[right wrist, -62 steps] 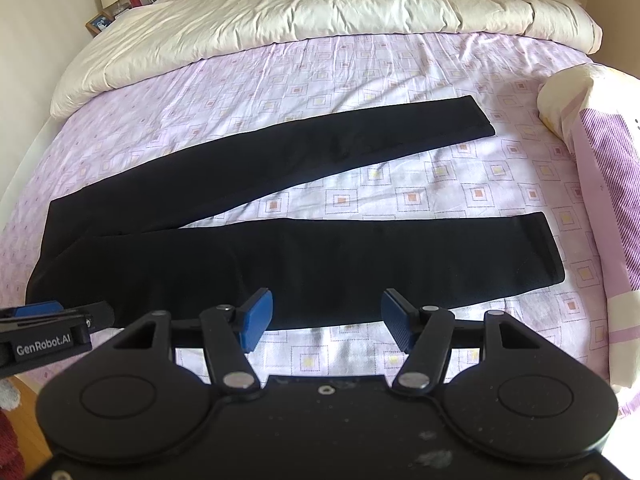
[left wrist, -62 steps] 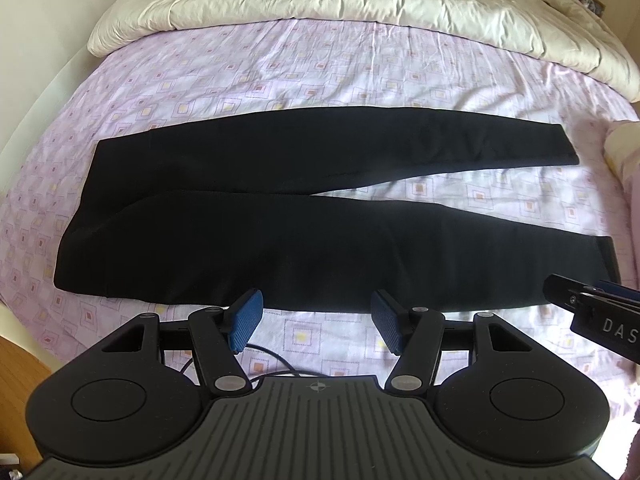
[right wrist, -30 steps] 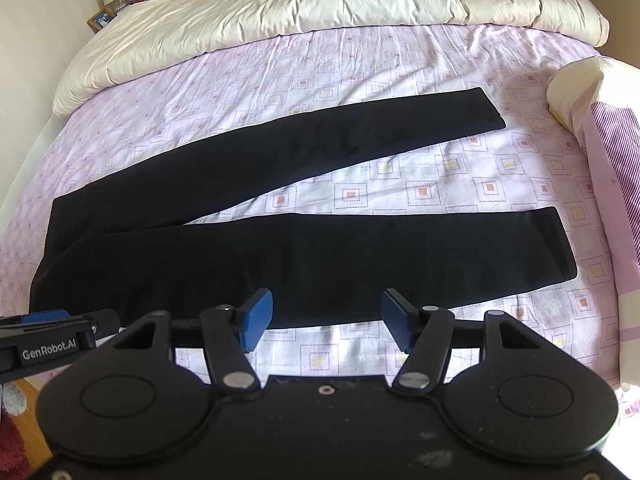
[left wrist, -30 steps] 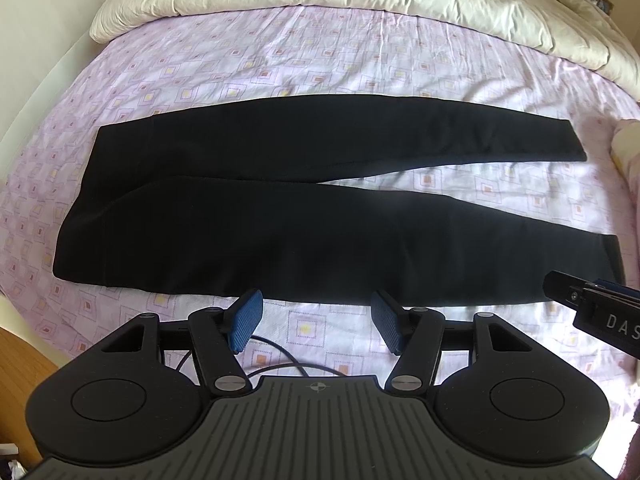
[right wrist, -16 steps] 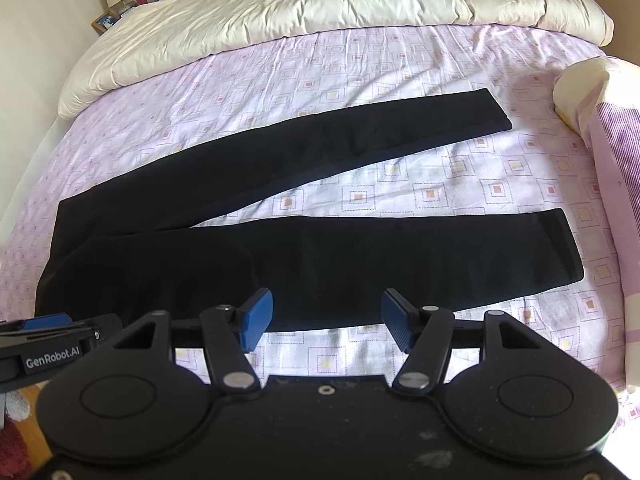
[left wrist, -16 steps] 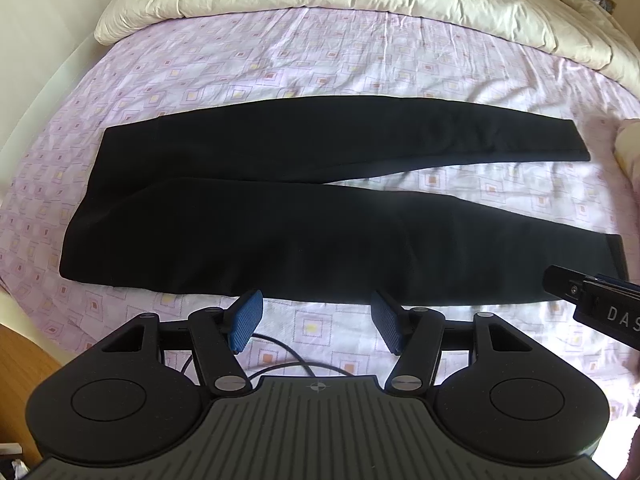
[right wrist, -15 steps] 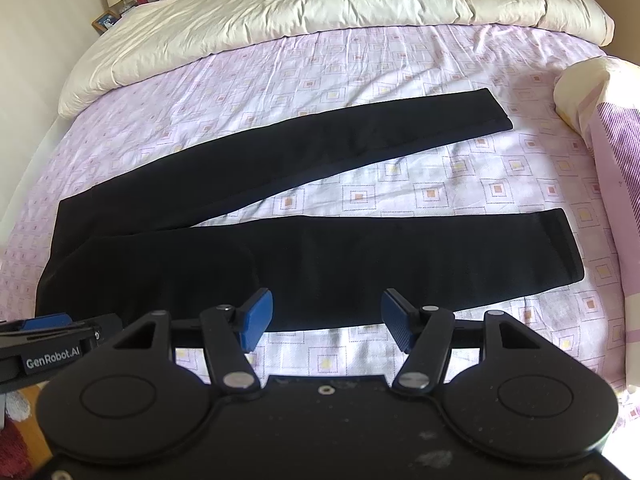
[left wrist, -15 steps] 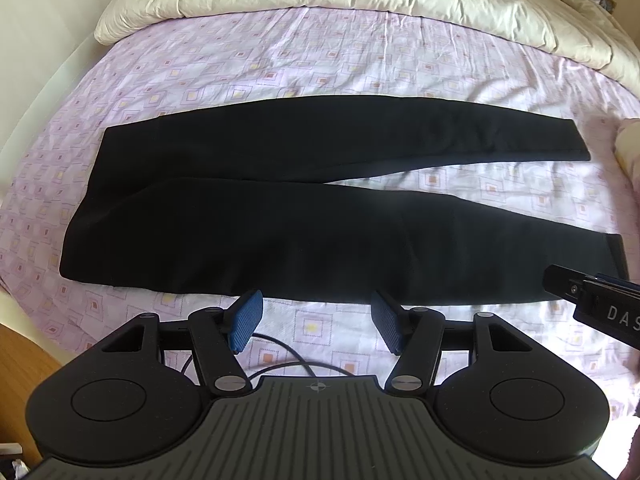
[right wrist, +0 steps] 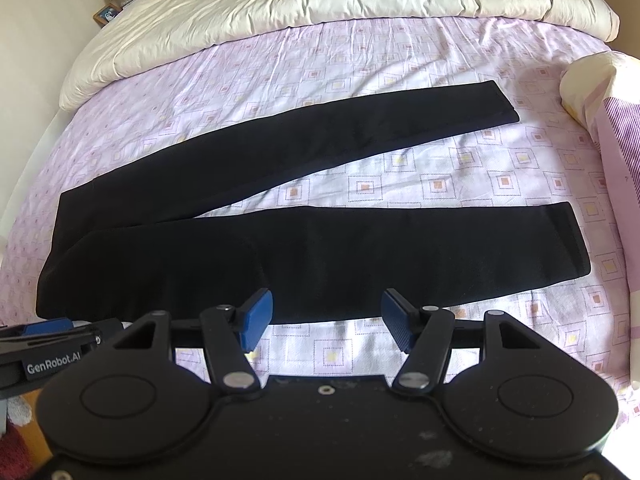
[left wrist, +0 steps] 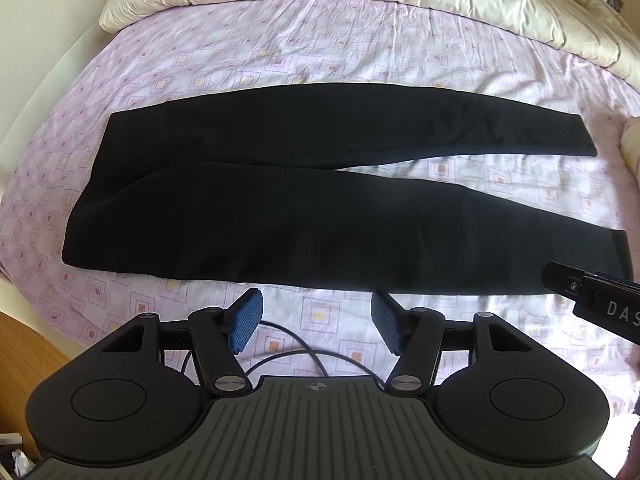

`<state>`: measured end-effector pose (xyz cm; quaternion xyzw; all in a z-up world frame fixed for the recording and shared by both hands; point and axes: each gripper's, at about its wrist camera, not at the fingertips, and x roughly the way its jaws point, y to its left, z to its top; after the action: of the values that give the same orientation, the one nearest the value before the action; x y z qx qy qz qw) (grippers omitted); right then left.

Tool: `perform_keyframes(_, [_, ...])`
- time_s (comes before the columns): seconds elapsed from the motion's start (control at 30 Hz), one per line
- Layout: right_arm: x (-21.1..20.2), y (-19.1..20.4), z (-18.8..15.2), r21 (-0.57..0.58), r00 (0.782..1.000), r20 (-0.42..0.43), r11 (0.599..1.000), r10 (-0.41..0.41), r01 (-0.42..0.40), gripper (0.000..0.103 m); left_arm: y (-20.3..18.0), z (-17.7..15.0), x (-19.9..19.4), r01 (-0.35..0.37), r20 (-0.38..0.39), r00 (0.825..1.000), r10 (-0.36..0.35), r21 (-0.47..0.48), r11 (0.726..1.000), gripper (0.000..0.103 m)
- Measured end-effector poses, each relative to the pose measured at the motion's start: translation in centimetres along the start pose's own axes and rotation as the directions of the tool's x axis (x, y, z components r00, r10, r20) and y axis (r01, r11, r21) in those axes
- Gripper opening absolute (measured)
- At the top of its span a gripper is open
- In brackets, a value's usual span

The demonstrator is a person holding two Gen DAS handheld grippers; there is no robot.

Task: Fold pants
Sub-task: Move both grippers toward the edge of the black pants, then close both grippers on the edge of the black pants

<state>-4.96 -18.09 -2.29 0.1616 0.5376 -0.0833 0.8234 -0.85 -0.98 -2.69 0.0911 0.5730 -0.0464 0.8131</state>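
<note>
We are holding both tools above the near edge of the bed point(left wrist: 280, 32), and we are not touching the pants point(left wrist: 320, 216) yet. The left tool point(left wrist: 316, 322) is standing wide open with nothing between its blue pads point(left wrist: 246, 320); the right tool point(right wrist: 327, 320) is also wide open and empty.

The pants are lying flat on the purple sheet point(right wrist: 360, 52), the waist at about 9 o'clock and the two legs running toward 3 o'clock, a little apart like a narrow V. The far leg point(right wrist: 320, 132) is pointing toward 2 o'clock, and the near leg point(right wrist: 400, 256) is lying just in front of the tools.

Compared with two seconds ago, the pants are sitting a little lower and more to the right in both views, but their shape is the same, so we think that only our tools are drifting, slightly back and toward the waist side. The opening of both tools is not changing.

We judge that folding is not started. The next step is probably to take one leg at the hem and at the waist and bring it over the other leg.
</note>
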Motion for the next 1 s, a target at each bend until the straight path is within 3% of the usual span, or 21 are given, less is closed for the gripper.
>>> perform_keyframes(0.53, [2.6, 2.1, 0.0, -0.007, 0.996, -0.085, 1.0, -0.006, 0.006, 0.064, 2.0, 0.8, 1.0, -0.034, -0.074, 0.997, 0.034, 0.008, 0.999, 0.059])
perform_keyframes(1.0, [4.9, 2.9, 5.1, 0.049, 0.995, -0.079, 0.997, -0.053, 0.057, 0.064, 2.7, 7.7, 3.6, 0.004, -0.053, 0.999, -0.001, 0.043, 0.999, 0.059])
